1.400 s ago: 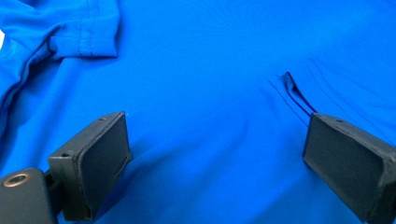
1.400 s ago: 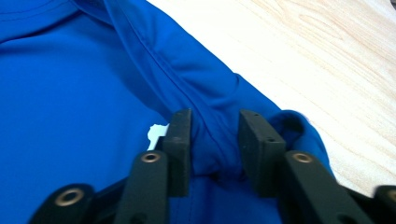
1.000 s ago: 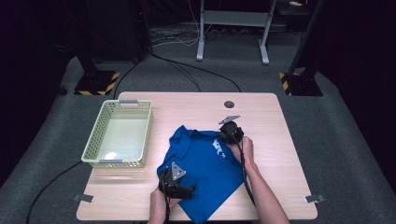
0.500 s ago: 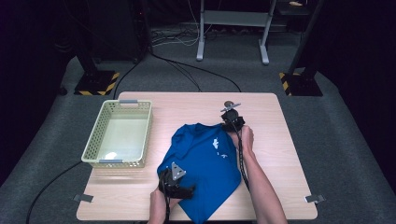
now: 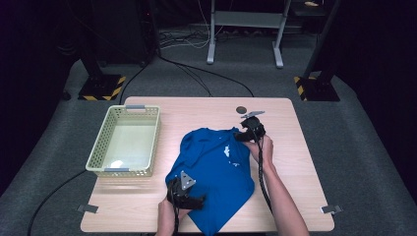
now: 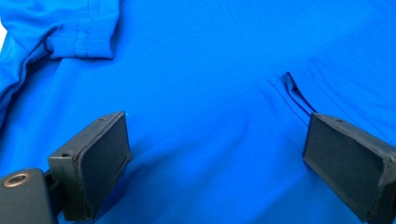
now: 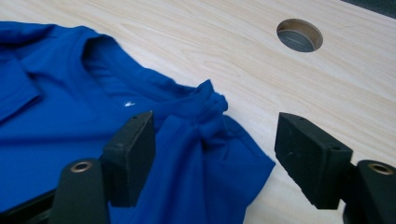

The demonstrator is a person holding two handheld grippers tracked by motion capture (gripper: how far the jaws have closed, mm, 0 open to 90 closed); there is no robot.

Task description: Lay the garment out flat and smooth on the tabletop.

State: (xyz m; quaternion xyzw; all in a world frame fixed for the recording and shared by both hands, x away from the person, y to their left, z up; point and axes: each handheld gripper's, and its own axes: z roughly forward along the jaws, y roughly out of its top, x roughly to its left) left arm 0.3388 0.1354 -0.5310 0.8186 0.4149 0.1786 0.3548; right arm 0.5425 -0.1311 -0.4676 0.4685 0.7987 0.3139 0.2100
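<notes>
A blue T-shirt [image 5: 216, 167] lies spread on the wooden table [image 5: 300, 187]. My right gripper [image 5: 243, 134] is at the shirt's far right corner and its jaws have just been opening. In the right gripper view the gripper [image 7: 215, 128] stands open, with a bunched fold of the shirt [image 7: 205, 116] lying on the table between the jaws and untouched by the pads. My left gripper [image 5: 193, 199] hovers over the shirt's near left part. The left gripper view shows that gripper [image 6: 217, 128] wide open above smooth blue cloth [image 6: 196, 84], with a sleeve hem [image 6: 81, 44] at the upper left.
A pale plastic basket [image 5: 154, 142] stands on the table's left side. A round cable hole [image 5: 241, 109] is in the tabletop just beyond my right gripper. Cables and metal stand legs lie on the grey floor behind the table.
My right gripper drew the shirt's far right corner outward, then let go of it and lifted slightly. The shirt now lies more spread out. My left gripper stayed in place.
</notes>
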